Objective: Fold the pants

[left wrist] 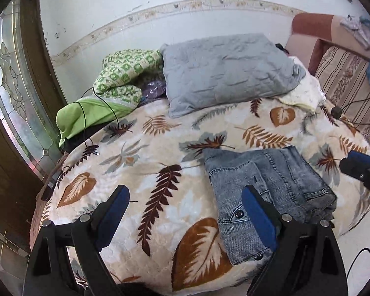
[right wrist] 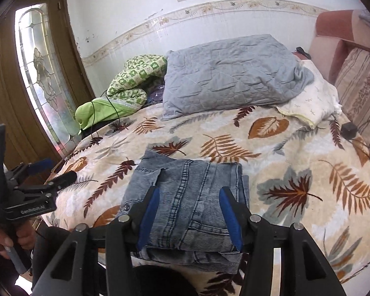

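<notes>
Light blue denim pants lie folded into a compact stack on the leaf-print blanket near the bed's front edge; they also show in the right wrist view. My left gripper is open and empty, above the blanket just left of the pants, its right finger over their left edge. My right gripper is open and empty, its fingers straddling the top of the stack from the near side. The right gripper also shows at the right edge of the left wrist view, and the left gripper at the left of the right wrist view.
A grey quilted pillow and a cream pillow lie at the head of the bed. A green patterned blanket with a black cable sits back left. A black charger lies at right by a striped sofa. A wooden glass door stands left.
</notes>
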